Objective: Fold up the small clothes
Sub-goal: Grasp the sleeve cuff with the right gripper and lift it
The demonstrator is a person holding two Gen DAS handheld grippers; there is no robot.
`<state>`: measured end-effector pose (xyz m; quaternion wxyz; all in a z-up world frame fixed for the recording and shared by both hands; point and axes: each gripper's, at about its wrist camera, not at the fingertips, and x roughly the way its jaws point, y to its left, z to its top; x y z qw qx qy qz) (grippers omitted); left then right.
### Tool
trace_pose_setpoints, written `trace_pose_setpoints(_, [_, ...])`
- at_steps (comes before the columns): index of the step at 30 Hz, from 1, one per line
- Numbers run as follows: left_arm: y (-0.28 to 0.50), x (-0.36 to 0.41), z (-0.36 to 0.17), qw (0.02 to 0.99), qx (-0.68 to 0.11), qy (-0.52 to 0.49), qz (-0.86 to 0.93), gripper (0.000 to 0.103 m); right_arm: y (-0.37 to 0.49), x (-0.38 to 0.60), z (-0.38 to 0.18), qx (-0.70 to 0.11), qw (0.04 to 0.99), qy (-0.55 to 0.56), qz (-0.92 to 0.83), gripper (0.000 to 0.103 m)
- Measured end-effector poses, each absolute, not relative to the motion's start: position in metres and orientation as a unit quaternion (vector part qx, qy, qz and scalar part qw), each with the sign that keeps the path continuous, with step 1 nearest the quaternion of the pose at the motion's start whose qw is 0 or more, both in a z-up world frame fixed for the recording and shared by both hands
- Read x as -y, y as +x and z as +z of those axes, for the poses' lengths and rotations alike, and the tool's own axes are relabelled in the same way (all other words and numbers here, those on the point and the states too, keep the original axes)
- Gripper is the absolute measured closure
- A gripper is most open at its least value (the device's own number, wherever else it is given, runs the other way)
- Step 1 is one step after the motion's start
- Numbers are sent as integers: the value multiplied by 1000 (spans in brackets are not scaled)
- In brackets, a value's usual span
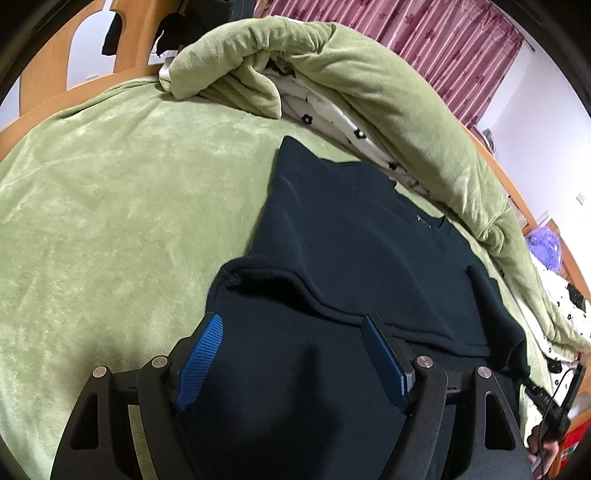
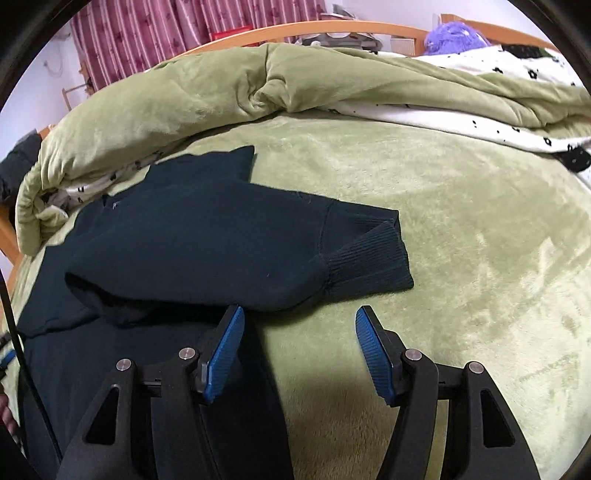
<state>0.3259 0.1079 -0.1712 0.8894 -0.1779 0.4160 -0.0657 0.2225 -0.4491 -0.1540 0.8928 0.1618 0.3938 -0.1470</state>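
I am holding my left gripper point(image 1: 291, 354) over a dark navy sweater point(image 1: 354, 236), its blue pads spread wide and gripping nothing; the knit is lying loose beneath and between them. The sweater is spreading flat on a green plush blanket point(image 1: 110, 221) that covers the bed, its body stretching away toward one o'clock, where a small neck label point(image 1: 424, 220) is showing. A folded-over edge is crossing just ahead of my fingertips, so I judge one fold is already made and I am hovering here to steady or pick up the near layer. At twelve o'clock a rolled green quilt point(image 1: 303, 66) with a white flowered lining is lying pushed back, apparently to clear a flat working space. Moving right, my right gripper point(image 2: 299, 354) is also standing released, its jaws apart over bare blanket with nothing between them; its left finger point(image 2: 225, 350) is sitting at the sweater's near edge. From here the sleeve is lying folded across the body, its ribbed cuff point(image 2: 369, 258) pointing toward one o'clock and resting flat on the blanket. Only the left view is showing the neck label clearly and the wooden headboard point(image 1: 125, 33) at eleven o'clock; only the right view is showing the cuff, and the open stretch of blanket point(image 2: 461, 258) at three o'clock. A pink striped curtain point(image 2: 147, 40) is hanging behind the bed at eleven o'clock.
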Motion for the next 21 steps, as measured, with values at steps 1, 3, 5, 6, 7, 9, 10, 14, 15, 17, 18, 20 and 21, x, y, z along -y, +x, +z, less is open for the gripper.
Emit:
trace_pose_setpoints(1, [327,-107,-172,889,-418,-177,-67,27,223,452,-154,-391,893,168,-146,41])
trace_pose_setpoints(3, [326,-106,-172,888,-419,-176,-70,27,225,459,-154,-386,892,187,-144,41])
trace_pose_setpoints(5, [326,-105,-172,889,-418,-172,-73,27,227,466,-153,-380,890,209,-140,41])
trace_pose_setpoints(6, [325,-105,-171,889,-417,-171,-74,27,229,468,-152,-377,890,218,-137,41])
trace_pose_setpoints(7, [325,-104,-171,890,-417,-170,-75,27,230,471,-151,-373,890,225,-136,41])
trace_pose_setpoints(9, [326,-104,-172,889,-418,-170,-76,27,231,474,-148,-366,890,233,-137,41])
trace_pose_setpoints(10, [326,-103,-172,889,-420,-170,-76,27,230,476,-146,-363,890,238,-137,41])
trace_pose_setpoints(14, [328,-102,-176,886,-425,-169,-74,27,220,479,-135,-343,895,249,-139,41])
trace_pose_setpoints(15, [327,-102,-176,885,-426,-170,-75,27,217,479,-132,-337,897,249,-142,41])
trace_pose_setpoints(17, [327,-102,-177,885,-427,-172,-75,27,215,481,-130,-333,897,247,-151,41])
trace_pose_setpoints(18, [327,-102,-177,885,-426,-171,-74,27,217,481,-131,-338,895,248,-154,41])
trace_pose_setpoints(20, [326,-102,-176,886,-425,-170,-73,27,223,482,-138,-347,890,254,-154,41])
trace_pose_setpoints(21, [326,-103,-176,886,-424,-171,-73,27,228,481,-143,-356,885,255,-157,41])
